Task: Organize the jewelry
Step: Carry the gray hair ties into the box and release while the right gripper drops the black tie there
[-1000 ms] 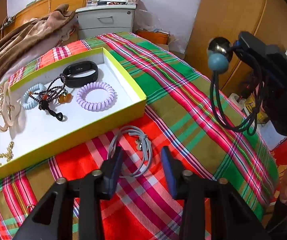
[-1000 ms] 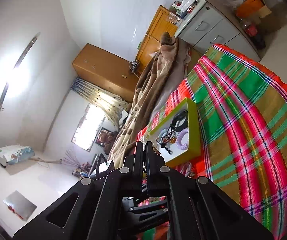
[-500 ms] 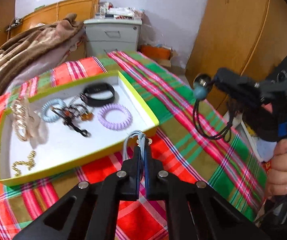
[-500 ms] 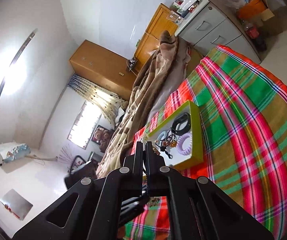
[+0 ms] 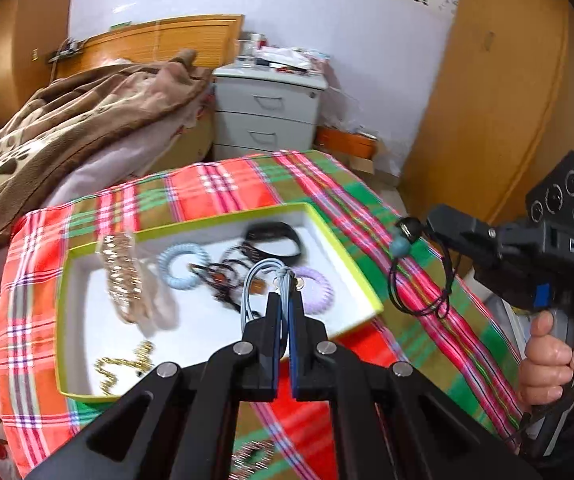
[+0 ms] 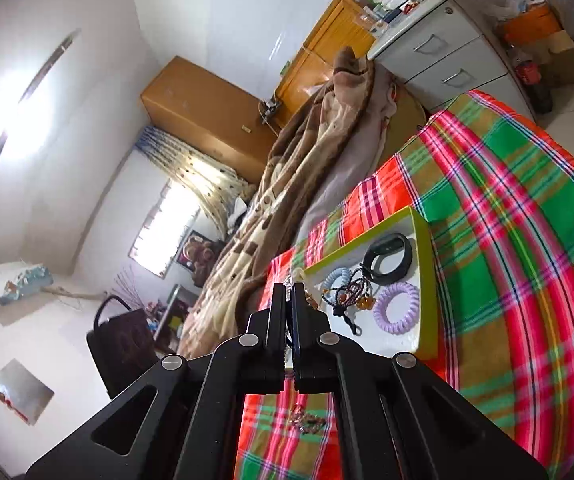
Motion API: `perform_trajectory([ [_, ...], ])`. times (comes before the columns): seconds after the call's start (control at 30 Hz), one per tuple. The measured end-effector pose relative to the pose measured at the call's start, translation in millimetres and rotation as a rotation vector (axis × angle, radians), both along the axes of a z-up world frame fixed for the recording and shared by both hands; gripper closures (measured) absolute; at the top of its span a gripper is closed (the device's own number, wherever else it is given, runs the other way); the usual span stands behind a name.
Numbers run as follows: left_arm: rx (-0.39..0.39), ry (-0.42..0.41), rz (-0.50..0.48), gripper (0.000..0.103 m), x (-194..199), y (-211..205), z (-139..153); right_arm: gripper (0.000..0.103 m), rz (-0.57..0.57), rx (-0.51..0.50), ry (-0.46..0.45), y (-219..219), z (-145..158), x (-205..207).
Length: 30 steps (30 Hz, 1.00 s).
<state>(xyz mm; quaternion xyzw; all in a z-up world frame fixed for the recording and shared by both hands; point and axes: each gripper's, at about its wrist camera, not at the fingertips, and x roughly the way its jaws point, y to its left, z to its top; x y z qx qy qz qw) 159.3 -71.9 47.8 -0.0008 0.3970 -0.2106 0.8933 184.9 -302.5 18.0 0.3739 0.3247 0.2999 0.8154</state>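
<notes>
My left gripper [image 5: 285, 298] is shut on a grey cord bracelet [image 5: 253, 280] and holds it above the yellow-rimmed white box [image 5: 343, 256]. The box holds a black band [image 5: 275, 240], a purple coil tie [image 5: 319, 286], a blue coil tie [image 5: 183, 262], a dark beaded cord, gold bangles [image 5: 121, 276] and a gold chain [image 5: 125, 364]. My right gripper [image 5: 409, 230] is to the right of the box, shut on a black cord necklace [image 5: 419, 284] with a blue bead, which hangs over the cloth. In the right wrist view its jaws [image 6: 289, 292] are closed; the box [image 6: 427, 276] lies beyond them.
The plaid cloth [image 5: 223, 184] covers the table. A small shiny piece of jewelry [image 6: 307, 418] lies on the cloth near the front. A brown blanket [image 5: 67, 120] lies at the left; a grey drawer unit [image 5: 267, 112] stands behind.
My left gripper closed on the grey cord bracelet on the cloth, lifted it and carried it over the box. My right gripper with the black necklace dropped lower, closer to the box.
</notes>
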Motion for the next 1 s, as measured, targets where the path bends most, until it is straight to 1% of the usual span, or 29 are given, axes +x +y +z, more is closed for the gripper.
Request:
perform_trajectory([
  [0.17,0.013,0.009,0.053,0.100,18,14,-9,0.101,0.017,-0.047,0.039,11,-12,23],
  [0.3,0.011,0.052,0.073,0.100,31,19,-23,0.101,0.027,-0.085,0.081,20,-24,39],
  [0.43,0.026,0.080,0.080,0.100,37,19,-37,0.101,0.054,-0.119,0.111,29,-36,50],
  [0.57,0.048,0.093,0.086,0.100,41,17,-47,0.101,0.049,-0.180,0.131,35,-43,54],
  [0.67,0.064,0.101,0.087,0.100,40,14,-52,0.101,0.033,-0.267,0.124,38,-43,54],
  [0.8,0.077,0.103,0.090,0.099,40,11,-56,0.101,0.002,-0.409,0.102,42,-43,52],
  [0.87,0.067,0.113,0.086,0.099,40,11,-58,0.101,-0.012,-0.483,0.091,45,-42,50],
  [0.9,0.062,0.116,0.086,0.098,40,11,-58,0.101,-0.014,-0.500,0.087,46,-43,51],
  [0.97,0.066,0.121,0.088,0.096,41,11,-59,0.101,-0.017,-0.533,0.078,47,-42,50],
  [1.0,0.061,0.126,0.087,0.089,41,12,-59,0.101,-0.020,-0.544,0.074,48,-42,49],
])
